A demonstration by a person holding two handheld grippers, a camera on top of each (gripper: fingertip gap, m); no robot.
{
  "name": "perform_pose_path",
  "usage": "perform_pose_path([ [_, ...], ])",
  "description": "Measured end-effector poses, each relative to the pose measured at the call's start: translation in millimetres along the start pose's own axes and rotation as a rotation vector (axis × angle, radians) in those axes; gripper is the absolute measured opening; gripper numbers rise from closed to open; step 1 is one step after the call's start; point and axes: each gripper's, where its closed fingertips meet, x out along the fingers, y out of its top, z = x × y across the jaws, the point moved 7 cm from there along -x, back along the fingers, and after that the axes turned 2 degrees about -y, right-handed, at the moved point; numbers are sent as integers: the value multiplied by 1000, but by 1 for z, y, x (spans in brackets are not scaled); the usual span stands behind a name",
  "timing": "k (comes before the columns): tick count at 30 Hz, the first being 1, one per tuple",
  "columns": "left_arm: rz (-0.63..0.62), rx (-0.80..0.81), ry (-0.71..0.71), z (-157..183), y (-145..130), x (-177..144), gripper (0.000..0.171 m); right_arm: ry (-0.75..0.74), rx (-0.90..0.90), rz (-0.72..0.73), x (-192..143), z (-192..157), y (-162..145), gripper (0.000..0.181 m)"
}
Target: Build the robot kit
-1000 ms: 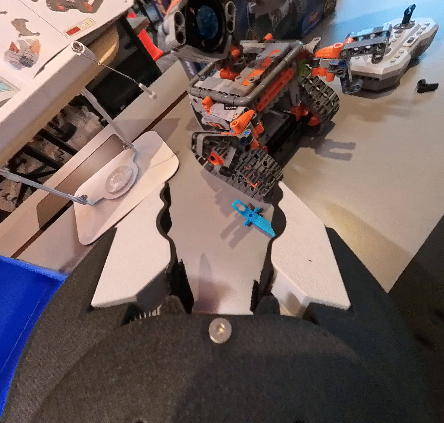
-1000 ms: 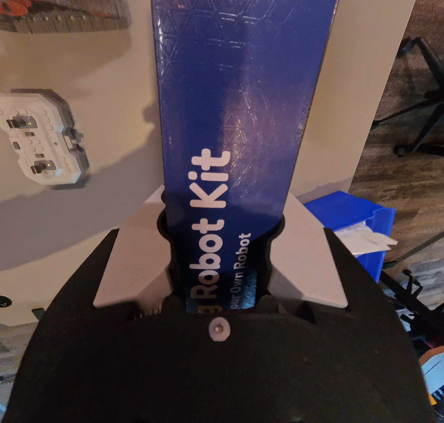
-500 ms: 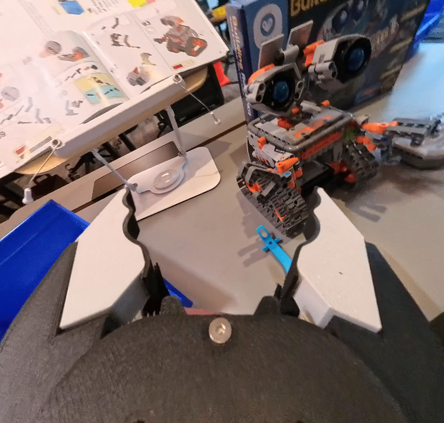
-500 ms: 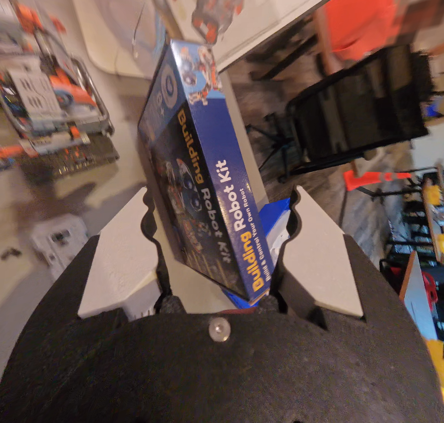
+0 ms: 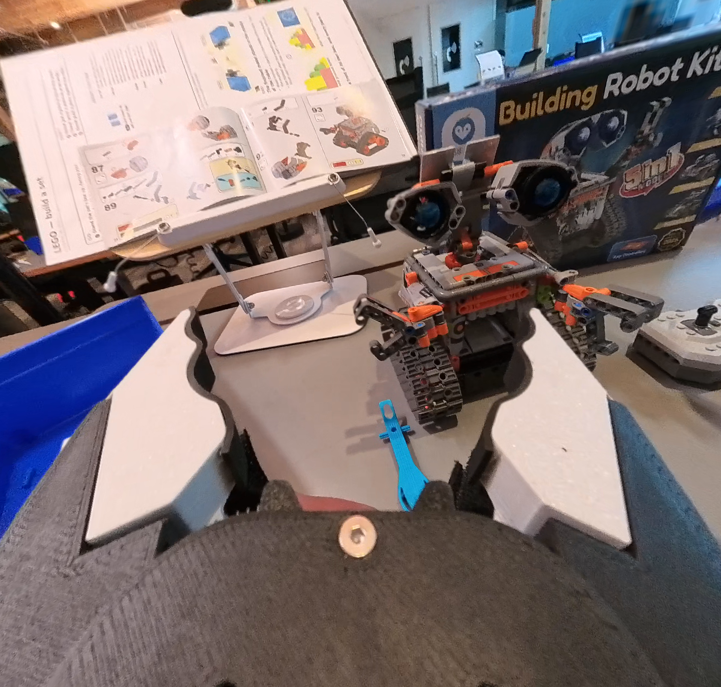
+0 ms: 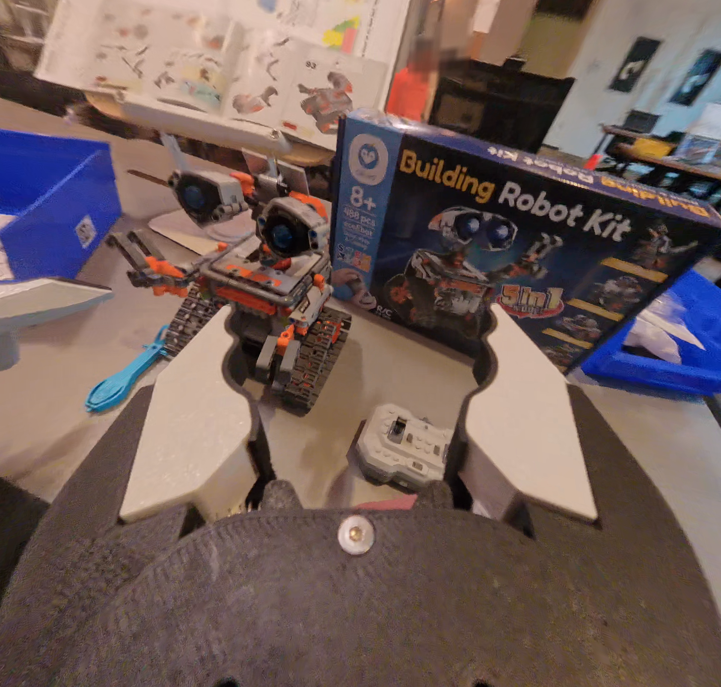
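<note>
A grey and orange tracked toy robot (image 5: 468, 297) stands on the grey table (image 5: 304, 395). My left gripper (image 5: 363, 336) is open and empty, low over the table just in front of the robot. A light blue plastic tool (image 5: 402, 457) lies between its fingers. My right gripper (image 6: 361, 336) is open and empty, facing the robot (image 6: 265, 278) and the dark blue kit box (image 6: 507, 258) that stands upright behind it. A white and grey remote controller (image 6: 405, 453) lies between the right fingers. The blue tool (image 6: 125, 372) lies to their left.
An open instruction booklet (image 5: 195, 122) rests on a metal stand (image 5: 292, 317) at the back left. Blue bins sit at the left (image 5: 58, 375) and at the right (image 6: 663, 356). The controller (image 5: 682, 340) lies right of the robot. My left gripper's finger (image 6: 47, 294) shows at the left edge. About 11 cm separates my left fingertips from the robot (image 6: 265, 278). It is also in sight in the left wrist view (image 5: 496, 268).
My right gripper let go of the kit box and drew back; the box now stands behind the robot. My left gripper drew back, tilted up and opened wider.
</note>
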Motion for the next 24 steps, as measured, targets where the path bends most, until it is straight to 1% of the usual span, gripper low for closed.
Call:
perform_pose_path([
  [2, -19, -9, 8, 3, -8, 3, 151, -52, 44, -3, 1, -8, -12, 122],
  [4, -29, -48, 6, 6, -15, 5, 150, -56, 100, -15, 5, -16, -25, 124],
  [6, -54, -56, 8, 9, -24, 9, 150, -81, 119, -39, 9, -23, -39, 124],
  [7, -71, -54, 3, 12, -27, 10, 150, -71, 125, -57, 12, -28, -45, 124],
  [10, -92, -16, 25, 16, -32, 15, 150, -86, 115, -87, 18, -38, -60, 124],
  [12, -114, -55, 9, 18, -35, 18, 150, -91, 130, -106, 23, -42, -68, 124],
  [14, -128, -41, 23, 19, -38, 20, 149, -114, 112, -136, 27, -43, -72, 124],
  [17, -131, -1, 47, 20, -39, 23, 147, -114, 124, -127, 29, -47, -69, 121],
  [21, -159, -4, 58, 18, -44, 27, 144, -112, 106, -142, 33, -55, -70, 121],
  [22, -162, -1, 56, 18, -45, 27, 136, -111, 96, -146, 34, -57, -70, 121],
  [23, -159, -2, 49, 19, -45, 26, 128, -117, 87, -143, 34, -58, -70, 116],
  [24, -148, 2, 40, 20, -43, 25, 117, -115, 95, -124, 32, -58, -68, 102],
])
